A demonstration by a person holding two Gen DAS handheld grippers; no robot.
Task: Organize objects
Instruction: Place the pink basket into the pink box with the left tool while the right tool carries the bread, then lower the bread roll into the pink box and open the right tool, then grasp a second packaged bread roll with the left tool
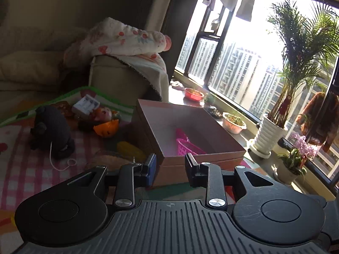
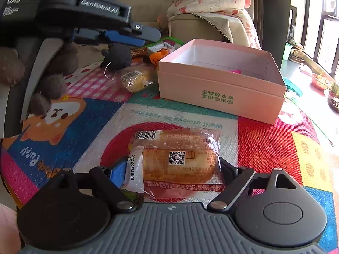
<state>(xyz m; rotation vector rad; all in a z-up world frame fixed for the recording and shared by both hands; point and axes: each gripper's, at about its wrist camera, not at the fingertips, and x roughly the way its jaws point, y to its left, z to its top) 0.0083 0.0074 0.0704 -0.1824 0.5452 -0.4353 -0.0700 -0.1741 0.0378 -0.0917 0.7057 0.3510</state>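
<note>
Right claw [image 2: 170, 172]: jaws spread wide on either side of a wrapped bread bun [image 2: 175, 158], lower centre of the right wrist view. Whether the pads touch the wrapper or sit just beside it cannot be told. The bun lies flat on the play mat [image 2: 275, 144], barcode end toward upper left of the pack.

Left claw [image 1: 170, 167]: jaws parted, nothing between them, pointed at the near wall of the pink box [image 1: 190, 127], centre frame. A pink basket [image 1: 186, 146] sits inside the box.

Second wrapped bun [image 2: 137, 79] lies left of the box; black plush toy [image 2: 116, 56] further up left.

Handling judgement: the bun is light and soft, its film slippery and crinkly. Hold across the loaf's middle, not the loose sealed edges; squeeze gently to avoid crushing it.
</note>
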